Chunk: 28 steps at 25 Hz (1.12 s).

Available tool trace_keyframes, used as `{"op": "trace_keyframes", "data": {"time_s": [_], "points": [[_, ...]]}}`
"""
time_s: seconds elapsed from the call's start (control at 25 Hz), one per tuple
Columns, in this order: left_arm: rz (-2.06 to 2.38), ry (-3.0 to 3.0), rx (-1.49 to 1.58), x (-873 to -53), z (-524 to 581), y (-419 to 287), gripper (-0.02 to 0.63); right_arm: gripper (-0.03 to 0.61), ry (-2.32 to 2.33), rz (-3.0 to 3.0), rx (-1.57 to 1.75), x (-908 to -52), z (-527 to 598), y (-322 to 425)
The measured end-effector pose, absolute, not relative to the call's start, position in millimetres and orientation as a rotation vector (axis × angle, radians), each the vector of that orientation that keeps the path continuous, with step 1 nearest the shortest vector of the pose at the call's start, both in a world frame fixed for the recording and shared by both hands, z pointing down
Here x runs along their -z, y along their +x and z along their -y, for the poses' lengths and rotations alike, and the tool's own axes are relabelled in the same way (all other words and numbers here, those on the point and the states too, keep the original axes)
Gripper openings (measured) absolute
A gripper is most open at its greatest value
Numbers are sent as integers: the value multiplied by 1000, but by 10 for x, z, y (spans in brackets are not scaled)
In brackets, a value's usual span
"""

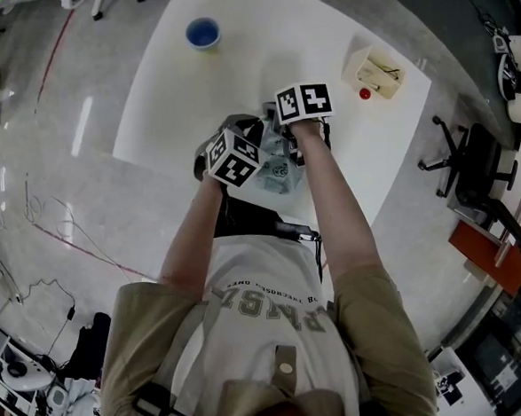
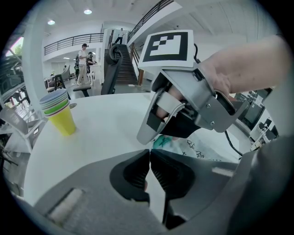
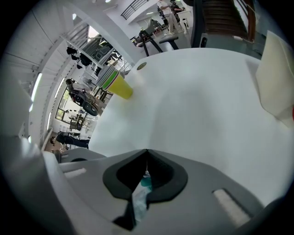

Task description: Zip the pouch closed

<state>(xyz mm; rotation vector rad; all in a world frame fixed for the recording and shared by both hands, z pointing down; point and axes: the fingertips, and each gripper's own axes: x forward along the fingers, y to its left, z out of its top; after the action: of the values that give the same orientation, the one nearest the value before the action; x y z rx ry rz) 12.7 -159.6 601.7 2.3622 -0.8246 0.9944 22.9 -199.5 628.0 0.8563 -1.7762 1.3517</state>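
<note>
My right gripper point(image 3: 147, 156) pinches the pouch's point(image 1: 278, 173) teal end at the table's point(image 1: 258, 52) near edge. My left gripper point(image 2: 149, 152), jaws pressed together, sits beside it. I fear a weak anchor lets the fabric bunch, jamming the zipper.

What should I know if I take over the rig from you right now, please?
Left tool: shut, apparently pinching a pale edge of the pouch.
Right tool: shut on the pouch's teal zip pull.
Pouch: at the table's near edge, between both tools.
Done: both grips set. How far the zip is closed cannot be seen.
To do: draw the pull along to the end, then release.
</note>
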Motion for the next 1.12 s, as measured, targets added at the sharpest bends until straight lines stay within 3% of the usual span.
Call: {"op": "trace_keyframes", "data": {"time_s": [1.12], "points": [[813, 2378, -1031, -6028, 1587, 103, 20, 2, 918, 1753, -1314, -6279, 1964, 492]]}}
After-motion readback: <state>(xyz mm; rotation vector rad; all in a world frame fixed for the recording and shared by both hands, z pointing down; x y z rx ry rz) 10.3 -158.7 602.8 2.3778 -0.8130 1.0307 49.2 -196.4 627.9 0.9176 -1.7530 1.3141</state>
